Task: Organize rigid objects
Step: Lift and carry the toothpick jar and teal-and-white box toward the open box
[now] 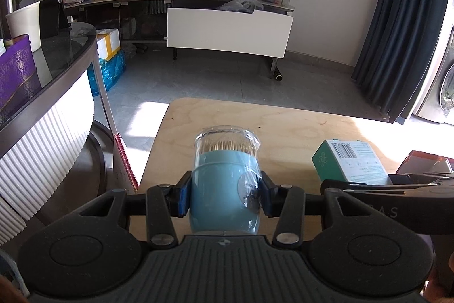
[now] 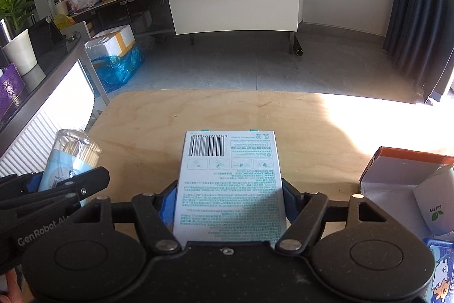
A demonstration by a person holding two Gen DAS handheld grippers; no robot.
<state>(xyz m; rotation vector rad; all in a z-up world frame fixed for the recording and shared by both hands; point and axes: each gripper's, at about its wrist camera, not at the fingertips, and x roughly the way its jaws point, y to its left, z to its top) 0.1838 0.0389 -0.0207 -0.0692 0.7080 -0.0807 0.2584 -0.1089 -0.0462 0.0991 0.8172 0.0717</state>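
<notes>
Open cardboard box (image 2: 403,175) and blue cartoon tin (image 2: 439,269), cut off at right edge.

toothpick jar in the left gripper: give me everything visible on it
The toothpick jar has a pale blue, plastic-looking body under a clear domed lid, with wooden toothpicks packed upright inside. Glossy film or tape wraps its side. The left gripper clamps its blue body from both sides, above the wooden table, lid pointing away from the camera.
</notes>
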